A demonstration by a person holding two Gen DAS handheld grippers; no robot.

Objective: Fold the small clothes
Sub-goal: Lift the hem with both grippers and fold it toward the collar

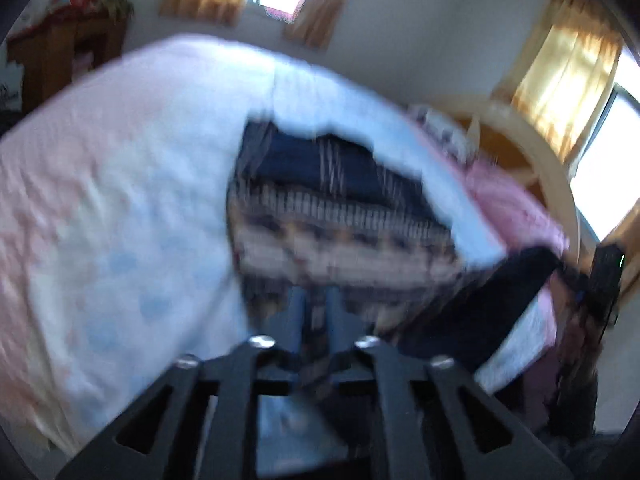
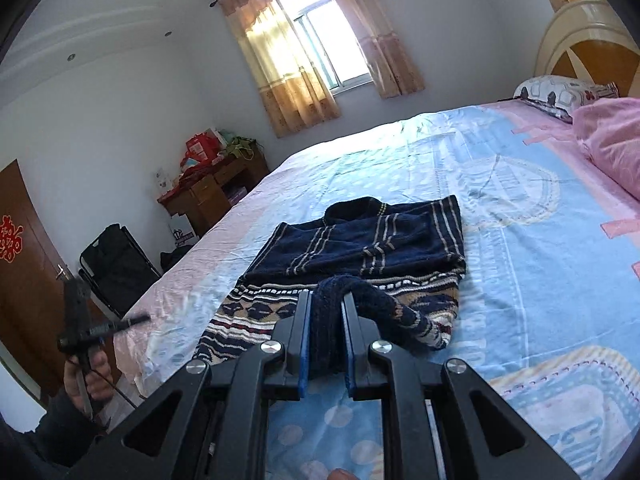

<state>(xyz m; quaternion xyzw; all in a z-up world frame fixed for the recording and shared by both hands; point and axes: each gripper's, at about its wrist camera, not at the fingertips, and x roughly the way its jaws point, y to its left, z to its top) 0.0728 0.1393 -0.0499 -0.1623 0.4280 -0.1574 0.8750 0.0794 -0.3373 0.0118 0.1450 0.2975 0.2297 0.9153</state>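
At lower centre of the right wrist view, a navy sleeve [image 2: 326, 320] is being clamped by the right gripper [image 2: 326, 336]. Across mid-frame, the patterned sweater [image 2: 360, 248] is being supported by the bed [image 2: 540, 280]. Left gripper [image 1: 316, 308] jaws are being held narrow; any grip cannot be told through blur.

A small dark blue sweater [image 2: 360, 248] lay flat on the bed. It had thin pale stripes up top and a wide band of brown, white and blue shapes along the bottom. One fuzzy blue sleeve [image 2: 344, 300] was lifted up off the band and bent across it. In the left view the sweater [image 1: 332, 200] looked blurry.
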